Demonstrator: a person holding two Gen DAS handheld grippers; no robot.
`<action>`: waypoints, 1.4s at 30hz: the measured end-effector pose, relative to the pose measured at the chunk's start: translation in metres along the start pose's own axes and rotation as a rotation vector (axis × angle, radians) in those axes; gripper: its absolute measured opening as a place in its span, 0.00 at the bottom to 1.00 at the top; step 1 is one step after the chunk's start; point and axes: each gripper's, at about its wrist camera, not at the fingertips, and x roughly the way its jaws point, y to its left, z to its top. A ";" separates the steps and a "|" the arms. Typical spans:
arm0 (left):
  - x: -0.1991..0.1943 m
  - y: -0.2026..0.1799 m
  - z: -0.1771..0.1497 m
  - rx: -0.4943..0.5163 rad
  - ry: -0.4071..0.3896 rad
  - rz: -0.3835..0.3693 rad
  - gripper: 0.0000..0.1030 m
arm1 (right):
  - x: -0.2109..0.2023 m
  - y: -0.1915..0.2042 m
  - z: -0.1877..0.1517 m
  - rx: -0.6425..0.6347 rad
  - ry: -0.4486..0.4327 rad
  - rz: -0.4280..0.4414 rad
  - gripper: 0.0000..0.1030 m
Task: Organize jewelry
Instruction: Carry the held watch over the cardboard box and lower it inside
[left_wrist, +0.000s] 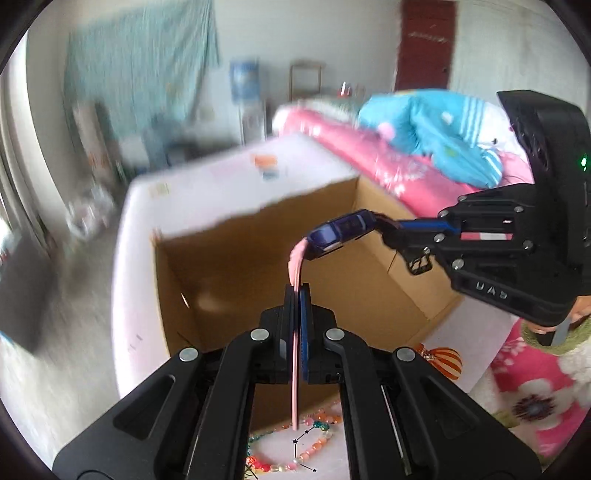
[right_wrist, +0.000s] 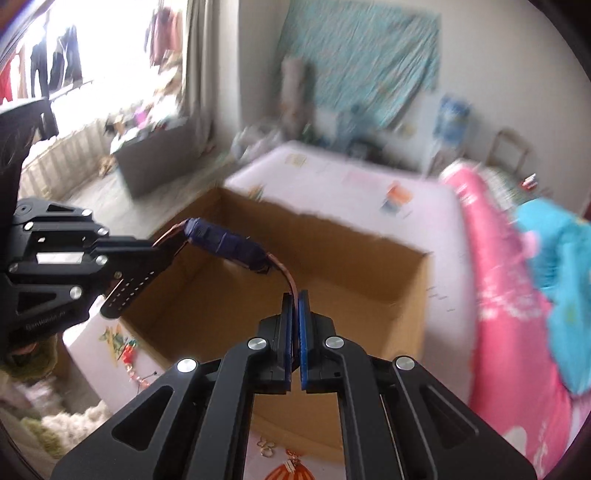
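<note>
A watch with a dark blue face (left_wrist: 341, 234) and a pink strap (left_wrist: 295, 343) hangs between both grippers above an open cardboard box (left_wrist: 236, 273). My left gripper (left_wrist: 297, 291) is shut on one end of the pink strap. My right gripper (right_wrist: 295, 299) is shut on the other strap end (right_wrist: 290, 284); the watch face (right_wrist: 225, 243) shows to its upper left. The right gripper also shows in the left wrist view (left_wrist: 384, 230), and the left gripper shows in the right wrist view (right_wrist: 166, 251). The box (right_wrist: 332, 273) looks empty where visible.
The box sits on a pale pink bed (left_wrist: 136, 266). A beaded necklace (left_wrist: 295, 454) lies in front of the box, with an orange striped trinket (left_wrist: 443, 362) beside it. A pink quilt (left_wrist: 399, 177) and blue clothing (left_wrist: 436, 129) lie to the right.
</note>
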 end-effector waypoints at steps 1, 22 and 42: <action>0.014 0.011 0.004 -0.039 0.043 -0.016 0.02 | 0.013 -0.002 0.004 0.004 0.042 0.016 0.03; 0.150 0.046 0.016 -0.079 0.490 -0.007 0.04 | 0.179 -0.041 0.028 -0.053 0.614 0.109 0.04; 0.088 0.058 0.011 -0.124 0.379 0.010 0.21 | 0.169 -0.068 0.024 -0.006 0.557 0.011 0.16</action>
